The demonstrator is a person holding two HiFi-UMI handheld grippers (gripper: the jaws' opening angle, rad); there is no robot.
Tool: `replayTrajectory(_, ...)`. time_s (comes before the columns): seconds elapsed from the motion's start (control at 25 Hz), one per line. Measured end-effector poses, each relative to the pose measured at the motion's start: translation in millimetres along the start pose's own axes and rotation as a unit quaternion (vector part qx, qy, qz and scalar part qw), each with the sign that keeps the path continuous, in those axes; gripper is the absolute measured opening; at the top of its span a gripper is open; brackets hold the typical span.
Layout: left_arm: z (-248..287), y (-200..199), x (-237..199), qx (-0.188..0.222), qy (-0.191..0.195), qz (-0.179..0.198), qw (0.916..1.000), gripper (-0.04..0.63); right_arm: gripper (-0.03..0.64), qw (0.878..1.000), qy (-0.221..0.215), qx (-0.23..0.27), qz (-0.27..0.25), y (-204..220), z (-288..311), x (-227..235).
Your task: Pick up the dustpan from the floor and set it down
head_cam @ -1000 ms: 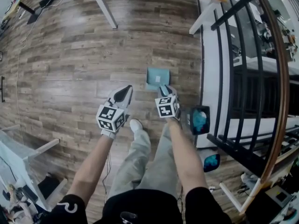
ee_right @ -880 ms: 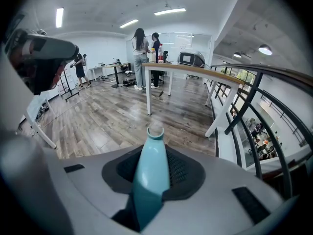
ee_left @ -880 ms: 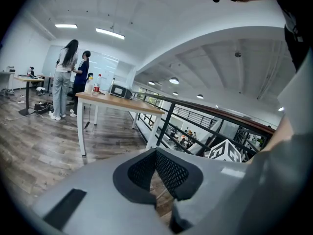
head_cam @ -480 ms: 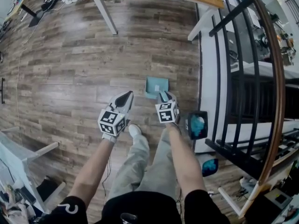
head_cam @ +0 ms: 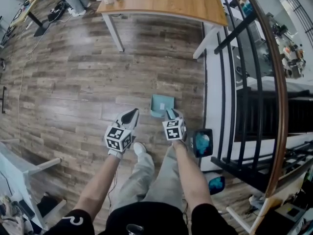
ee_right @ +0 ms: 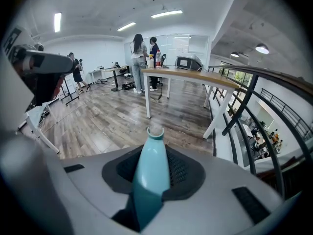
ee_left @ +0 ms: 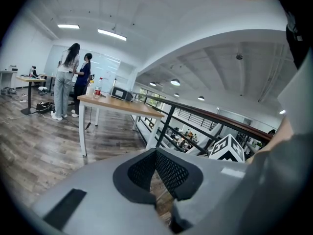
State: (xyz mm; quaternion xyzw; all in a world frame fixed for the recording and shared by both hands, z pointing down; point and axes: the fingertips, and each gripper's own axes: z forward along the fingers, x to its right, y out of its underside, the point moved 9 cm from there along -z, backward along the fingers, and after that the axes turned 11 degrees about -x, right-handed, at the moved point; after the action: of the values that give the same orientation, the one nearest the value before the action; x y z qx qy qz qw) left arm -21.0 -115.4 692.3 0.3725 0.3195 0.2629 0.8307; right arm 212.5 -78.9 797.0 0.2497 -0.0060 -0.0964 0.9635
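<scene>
1. The right gripper (ee_right: 155,174) is clamped on the teal handle (ee_right: 152,158) of the dustpan. The handle runs up between the dark pads (ee_right: 183,170), and its round end sticks out past the tips.
2. In the head view the right gripper (head_cam: 171,114) points away from the person and downward. The dustpan (head_cam: 162,105) sits just beyond its tips, over the wood floor (head_cam: 73,77). I cannot tell whether the pan touches the boards.
3. The left gripper (ee_left: 155,153) has its jaws together at the tips, with nothing between them. Only floor shows through the gap behind the tips.
4. In the head view the left gripper (head_cam: 132,114) is beside the right one, at about the same level and apart from the dustpan.
5. A white shoe (head_cam: 140,148) stands on the floor between the two grippers, nearer the person.
6. A black railing (head_cam: 230,82) with a brown top rail runs along the right side, near the dustpan.
7. A wooden table (head_cam: 166,1) on white legs stands well beyond the dustpan.
8. Two people (ee_right: 143,62) stand at its far end.
</scene>
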Motion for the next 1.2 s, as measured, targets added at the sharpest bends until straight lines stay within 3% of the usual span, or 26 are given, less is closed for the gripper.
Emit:
replayTrajectory(0.2, -12, -26, 2, 0.011, -0.001, 0.006, 0.9999, -0.003, 0.089, 1.0, 0.004, 0.004, 0.002, -24, -30, 6)
replayTrajectory(0.76, -101, -133, 19, 0.06, -0.001, 0.056, 0.9966, -0.003, 0.089, 0.993, 0.023, 0.114, -0.002, -155, -193, 20)
replayTrajectory(1.2, -188, -206, 15, 0.108, -0.04, 0.064, 0.9913, -0.003, 0.089, 0.98, 0.029, 0.196, -0.023, -231, -325, 15)
